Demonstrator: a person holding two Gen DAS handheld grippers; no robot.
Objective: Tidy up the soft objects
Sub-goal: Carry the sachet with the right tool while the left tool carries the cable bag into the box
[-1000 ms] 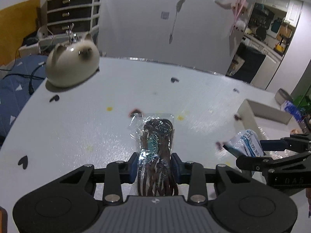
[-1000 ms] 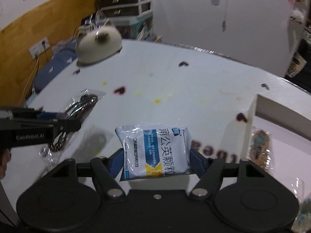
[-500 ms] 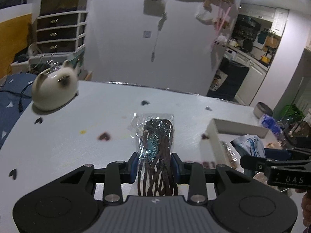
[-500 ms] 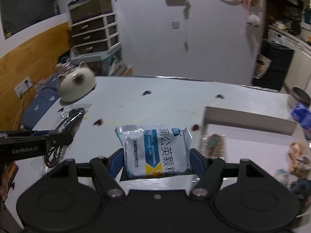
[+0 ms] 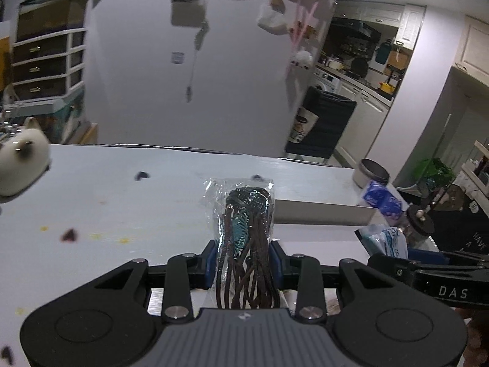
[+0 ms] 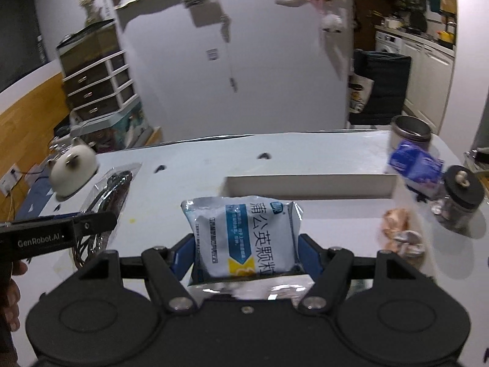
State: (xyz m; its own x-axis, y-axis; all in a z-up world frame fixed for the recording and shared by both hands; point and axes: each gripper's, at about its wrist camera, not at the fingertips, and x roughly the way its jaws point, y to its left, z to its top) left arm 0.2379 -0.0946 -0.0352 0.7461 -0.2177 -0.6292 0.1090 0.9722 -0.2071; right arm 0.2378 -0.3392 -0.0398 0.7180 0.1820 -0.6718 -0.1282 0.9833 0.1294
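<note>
L gripper (image 5: 243, 270) clamps the cord bag (image 5: 244, 238), R gripper (image 6: 246, 253) pinches the blue sachet (image 6: 244, 238), both over the white tray (image 6: 308, 186).

White table (image 6: 305, 150) with box (image 6: 308, 185), jar (image 6: 463, 197)

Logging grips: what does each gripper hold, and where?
Left gripper: clear bag of brown cords, near its lower end. Right gripper: white sachet, by its side edges.
</note>
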